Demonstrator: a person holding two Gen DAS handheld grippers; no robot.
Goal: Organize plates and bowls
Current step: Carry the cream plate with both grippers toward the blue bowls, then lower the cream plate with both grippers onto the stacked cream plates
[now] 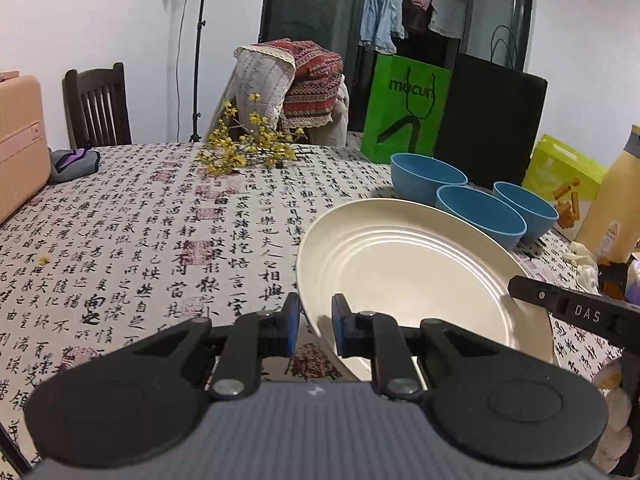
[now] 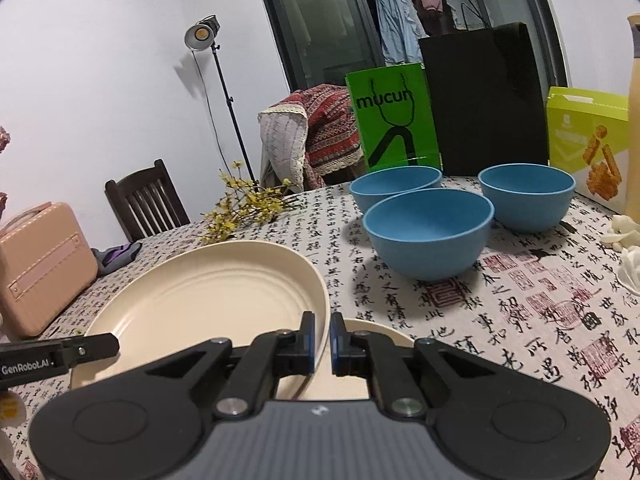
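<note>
A round table (image 1: 140, 220) under a cloth printed with black Chinese calligraphy and red seal stamps fills the room's centre; white walls, a dark glazed door with hanging clothes and a studio lamp on a stand (image 1: 199, 52) lie behind.

Left wrist view. I see my left gripper (image 1: 314, 330) with its blue pads clamped on the near-left rim of a cream plate (image 1: 408, 268), which is lifted and tilted above the cloth. From the right, the finger of my other gripper, lettered "DAS", reaches the plate's right rim. Beyond the plate stand three blue bowls (image 1: 480, 210), close together. Behind them a green bag (image 1: 404, 110) reads "mucun", beside a black bag (image 1: 492, 120). A yellow flower sprig (image 1: 244, 148) lies on the cloth; a pink case (image 1: 20, 144) sits at the far left.

Right wrist view. My right gripper (image 2: 322, 342) is clenched on the plate's near-right rim (image 2: 212, 296); a second cream plate (image 2: 372, 336) lies just under it, on the cloth. The left gripper's finger at lower left reads "GenRobot.AI". The bowls (image 2: 430, 232) stand apart from the plate, right of it and farther back. The green bag (image 2: 390, 116) again shows "mucun"; a yellow-green snack box (image 2: 588, 140) carries print too small for me to read.
</note>
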